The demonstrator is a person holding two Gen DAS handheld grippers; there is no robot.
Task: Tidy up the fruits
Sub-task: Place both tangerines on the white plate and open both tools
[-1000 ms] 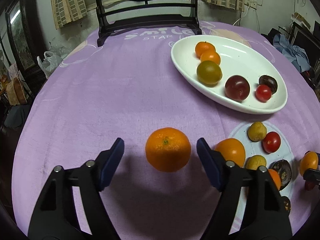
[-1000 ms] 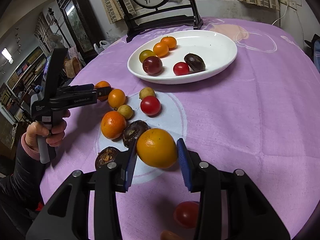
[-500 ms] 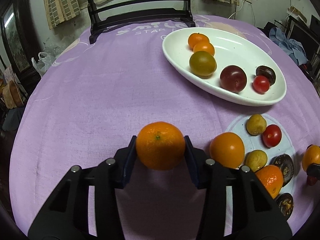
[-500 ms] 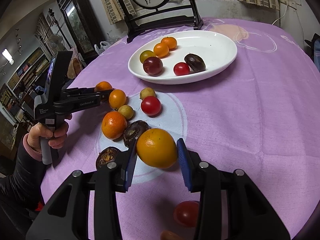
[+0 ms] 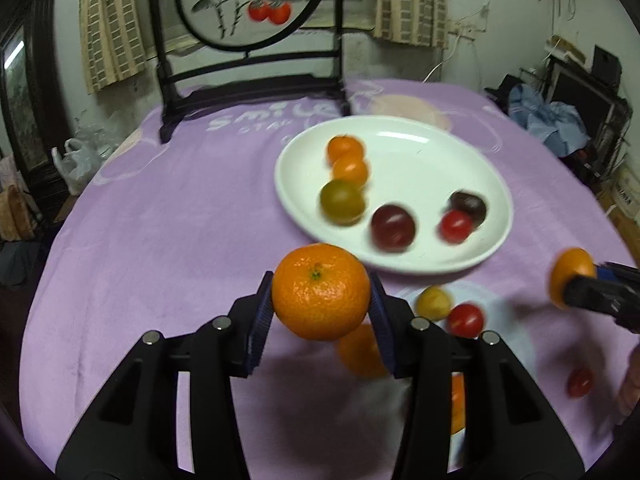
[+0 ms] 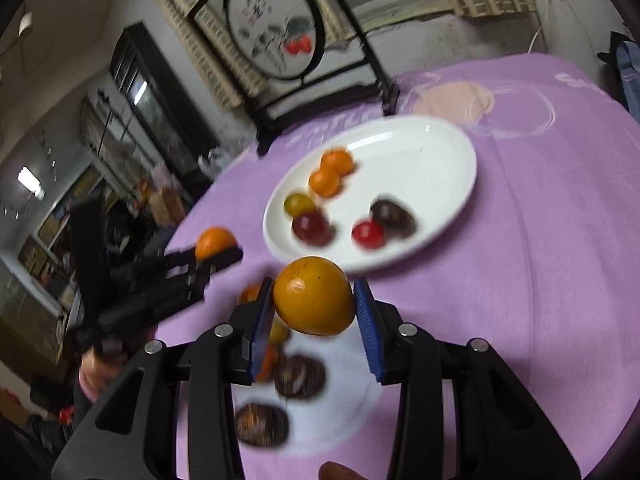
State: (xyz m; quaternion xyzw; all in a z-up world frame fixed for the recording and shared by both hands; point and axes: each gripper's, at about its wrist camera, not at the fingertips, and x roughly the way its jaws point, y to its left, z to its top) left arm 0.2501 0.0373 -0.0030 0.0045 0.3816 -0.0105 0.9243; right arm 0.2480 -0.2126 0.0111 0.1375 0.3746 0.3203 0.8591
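Carrying is the step judged to be in hand: two citrus fruits are held clear of the purple tablecloth point(image 5: 168, 216) and are aimed toward the white plate point(image 5: 492, 184), both views blurred. The left gripper point(image 5: 321, 314) is clamped on a mandarin point(image 5: 321, 291), blue pads pressed against both sides, stem end facing up. The right gripper point(image 6: 316, 314) is closed on an orange point(image 6: 314, 295); the left pad is seen touching the skin, the right pad is just beside it and contact there cannot be confirmed. On the plate, two small oranges point(image 5: 347, 158), a green fruit point(image 5: 342, 202), a dark red plum point(image 5: 393, 227), a cherry tomato point(image 5: 456, 226) and a dark fruit point(image 5: 469, 205) are already placed, mostly on the near and left part. Loose fruit is left on the cloth near the plate, including a yellow fruit point(image 5: 434, 303) and a red tomato point(image 5: 465, 320). Next, each fruit is expected to be brought over a bare area of the plate, lowered until resting, then released gently so nothing rolls; crowding between the two grippers should be avoided.
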